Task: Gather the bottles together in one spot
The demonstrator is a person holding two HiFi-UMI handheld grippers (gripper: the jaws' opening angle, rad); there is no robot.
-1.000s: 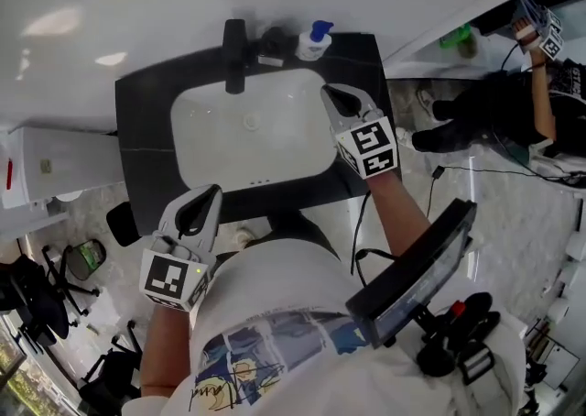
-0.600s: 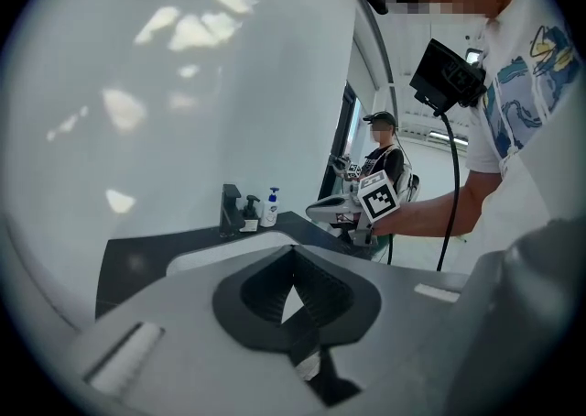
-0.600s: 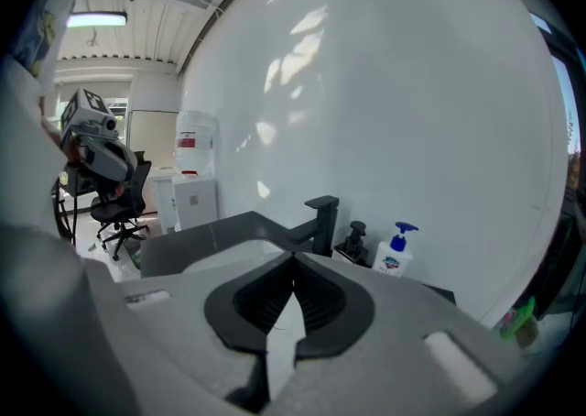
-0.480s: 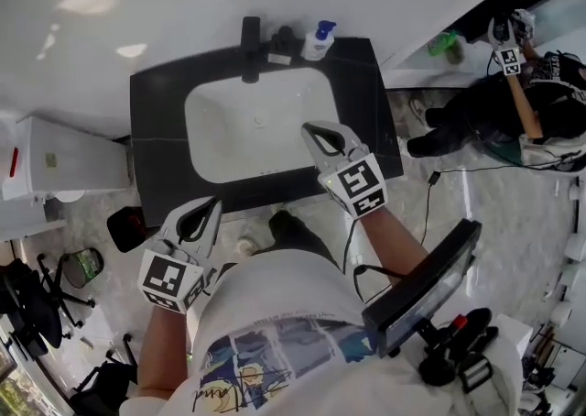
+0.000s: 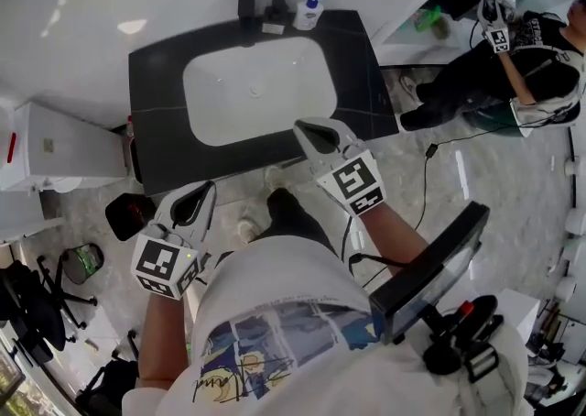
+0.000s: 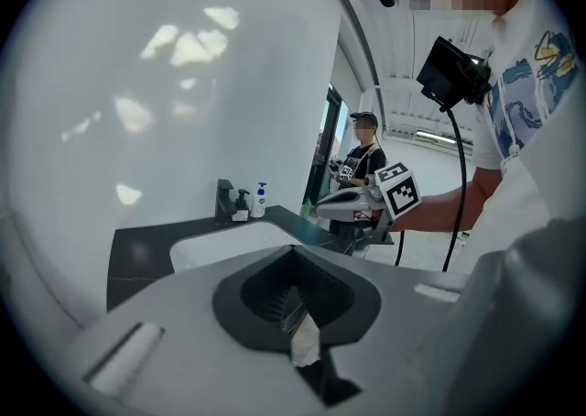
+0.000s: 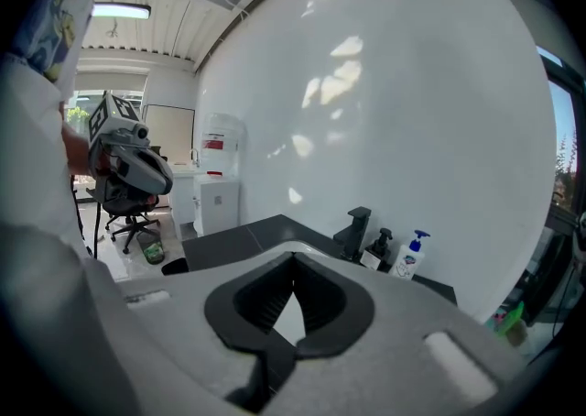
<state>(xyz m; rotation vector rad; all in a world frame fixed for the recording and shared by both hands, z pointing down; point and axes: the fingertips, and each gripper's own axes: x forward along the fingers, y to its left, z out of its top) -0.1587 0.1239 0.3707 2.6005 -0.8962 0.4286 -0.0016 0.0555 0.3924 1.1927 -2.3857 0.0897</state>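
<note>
A white pump bottle with a blue top [image 5: 309, 11] [image 7: 406, 257] [image 6: 261, 201] stands at the back of the black counter [image 5: 160, 75]. Beside it are a small black pump bottle [image 5: 276, 10] [image 7: 378, 247] and the black faucet [image 5: 245, 1]. A green bottle [image 5: 427, 20] [image 7: 506, 319] sits on a ledge to the right. My right gripper [image 5: 304, 128] [image 7: 293, 263] is shut and holds nothing; it hangs at the counter's front edge. My left gripper [image 5: 206, 189] [image 6: 293, 263] is shut and holds nothing too; it is over the floor left of the counter front.
The white sink basin [image 5: 259, 92] fills the counter's middle. A white cabinet [image 5: 55, 153], a black bin [image 5: 126, 214] and an office chair [image 5: 32, 300] stand on the left. Another person [image 5: 526, 38] with grippers is at the upper right. A cable [image 5: 430, 176] lies on the floor.
Both grippers have drawn back from the sink toward the person. The right one has left the basin's right side for the counter's front edge. The counter now lies farther off.
</note>
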